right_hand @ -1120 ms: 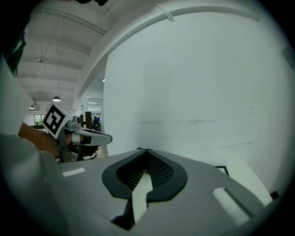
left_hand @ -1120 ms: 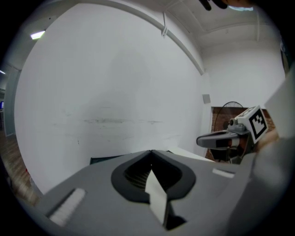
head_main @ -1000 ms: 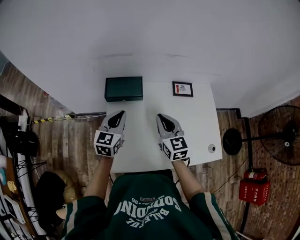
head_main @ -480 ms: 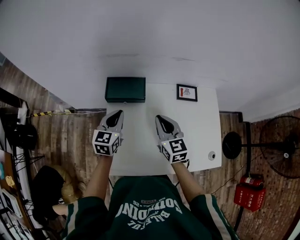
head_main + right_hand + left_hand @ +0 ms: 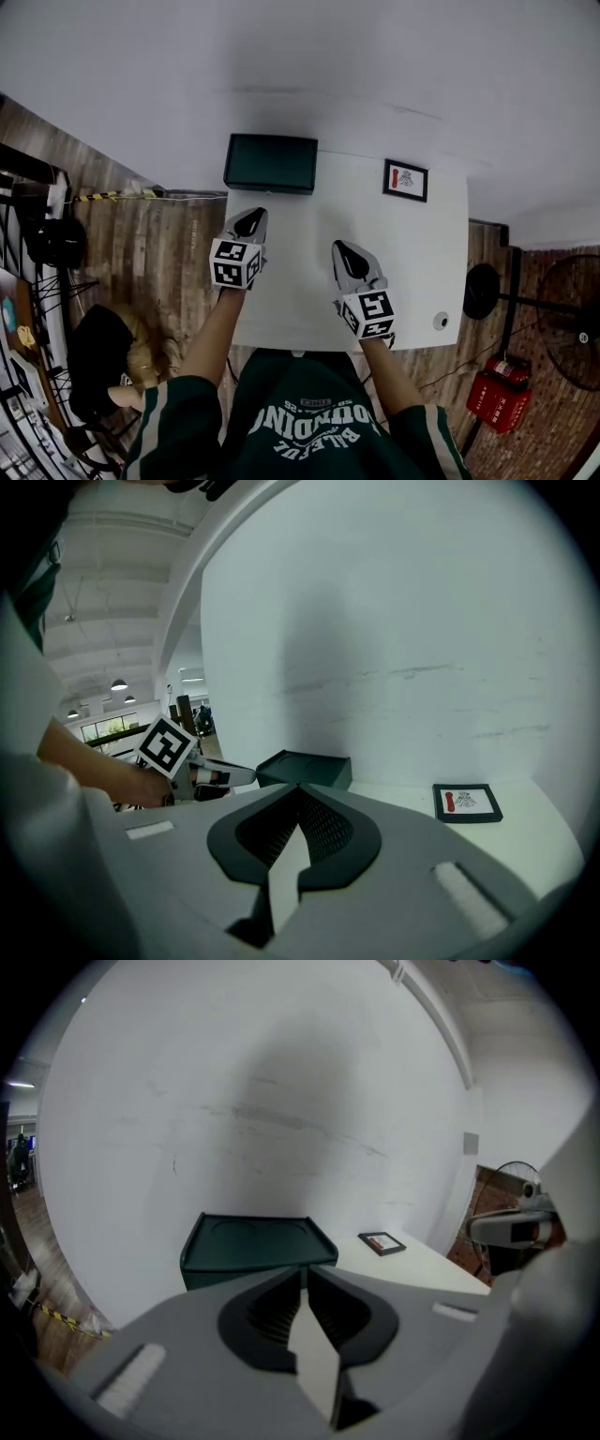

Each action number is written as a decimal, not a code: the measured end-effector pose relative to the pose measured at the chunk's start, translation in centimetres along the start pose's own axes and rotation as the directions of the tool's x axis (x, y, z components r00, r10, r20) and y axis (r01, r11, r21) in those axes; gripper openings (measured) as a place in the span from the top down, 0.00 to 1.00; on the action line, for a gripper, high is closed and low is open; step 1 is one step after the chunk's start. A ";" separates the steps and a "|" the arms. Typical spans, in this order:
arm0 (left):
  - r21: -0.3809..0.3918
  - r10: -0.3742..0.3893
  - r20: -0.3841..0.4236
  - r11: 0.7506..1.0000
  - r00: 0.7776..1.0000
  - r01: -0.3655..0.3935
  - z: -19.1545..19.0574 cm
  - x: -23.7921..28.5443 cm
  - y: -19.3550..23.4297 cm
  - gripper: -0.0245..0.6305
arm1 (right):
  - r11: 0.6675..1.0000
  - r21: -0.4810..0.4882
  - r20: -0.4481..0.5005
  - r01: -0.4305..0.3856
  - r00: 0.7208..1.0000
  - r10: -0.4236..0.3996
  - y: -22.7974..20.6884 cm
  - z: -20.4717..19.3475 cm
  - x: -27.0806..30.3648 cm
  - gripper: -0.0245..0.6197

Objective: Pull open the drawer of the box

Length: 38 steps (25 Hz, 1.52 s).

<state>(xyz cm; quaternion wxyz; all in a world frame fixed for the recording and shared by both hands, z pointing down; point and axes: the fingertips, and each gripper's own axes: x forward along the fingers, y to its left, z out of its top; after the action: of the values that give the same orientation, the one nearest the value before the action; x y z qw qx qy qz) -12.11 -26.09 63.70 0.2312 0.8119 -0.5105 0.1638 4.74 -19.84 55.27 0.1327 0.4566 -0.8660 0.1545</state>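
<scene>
You held both tools low over the white bench (image 5: 309,281), and neither one touched the box. The left tool (image 5: 251,217) was clenched: in its own view the two jaws met at the tips with nothing between them (image 5: 305,1274). The right tool (image 5: 343,249) was clenched in the same way, its jaws pressed together on nothing (image 5: 298,794).

The box (image 5: 270,163), dark green with a raised rim round its lid, stood at the far left corner of the bench, against the white wall (image 5: 375,66). Your left tool pointed at it from the near side, over the bench's left edge and clear of it. In the left gripper view the box (image 5: 255,1246) sat straight ahead beyond the jaw tips, and the tool's body hid most of its front face, so the drawer could not be made out. From the right gripper view the box (image 5: 305,766) lay ahead and a little to the left, with your left tool (image 5: 211,775) reaching in from that side.

A framed card (image 5: 405,180) lay flat near the far right of the bench, well apart from the box; it also showed in both gripper views (image 5: 382,1242) (image 5: 467,802). A small round disc (image 5: 441,321) sat near the bench's front right corner, just beside your right tool's marker cube (image 5: 367,313).
</scene>
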 end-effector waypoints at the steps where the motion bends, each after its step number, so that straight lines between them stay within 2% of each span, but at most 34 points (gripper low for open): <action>1: -0.013 -0.010 -0.019 1.000 1.000 0.009 -0.4 0.8 0.1 0.88 | 1.000 0.004 -0.006 0.004 1.000 -0.004 -0.2 -0.3 0.0 0.96; 3: -0.051 -0.022 -0.078 0.999 0.997 0.018 -1.6 2.2 0.8 0.85 | 1.000 0.014 -0.017 0.009 1.000 -0.009 -0.3 -0.9 0.1 0.96; 4: -0.069 -0.021 -0.107 0.998 0.994 0.013 -2.2 2.9 1.2 0.79 | 1.000 0.019 -0.023 0.012 1.000 -0.011 -0.3 -1.2 0.1 0.96; 6: -0.094 -0.008 -0.143 0.996 0.990 -0.006 -3.0 4.0 2.1 0.75 | 0.999 0.025 -0.035 0.020 0.999 -0.019 -0.6 -1.6 0.0 0.96; 14: -0.219 0.018 -0.210 0.973 0.977 -0.065 -4.7 8.5 4.5 0.74 | 0.998 0.026 -0.071 0.057 0.996 -0.055 -2.6 -2.9 -0.9 0.96; 18: -0.190 0.039 -0.255 0.978 0.966 -0.089 -5.3 9.4 5.1 0.74 | 0.996 0.038 -0.086 0.086 0.993 -0.082 -3.2 -3.5 -1.4 0.96; 21: -0.201 0.063 -0.257 0.973 0.964 -0.117 -5.3 9.6 5.7 0.74 | 0.994 0.046 -0.090 0.098 0.992 -0.093 -3.7 -3.8 -1.6 0.96; 23: -0.216 0.059 -0.250 0.970 0.966 -0.115 -5.4 9.7 5.6 0.77 | 0.993 0.049 -0.092 0.103 0.991 -0.098 -3.9 -3.8 -1.9 0.96; 33: -0.218 0.031 -0.256 0.972 0.966 -0.089 -7.9 6.5 4.0 0.77 | 0.992 0.049 -0.090 0.113 0.990 -0.108 -2.9 -4.3 -2.7 0.96; 38: -0.248 0.012 -0.260 0.965 0.965 -0.079 -9.3 4.8 3.2 0.77 | 0.992 0.041 -0.086 0.120 0.989 -0.116 -2.2 -4.5 -2.9 0.96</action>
<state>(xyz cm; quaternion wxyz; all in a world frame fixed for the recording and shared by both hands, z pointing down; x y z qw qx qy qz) -13.27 -25.84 74.55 0.3944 0.7350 -0.5120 0.2053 8.61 -17.07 58.64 0.1670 0.5033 -0.8273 0.1852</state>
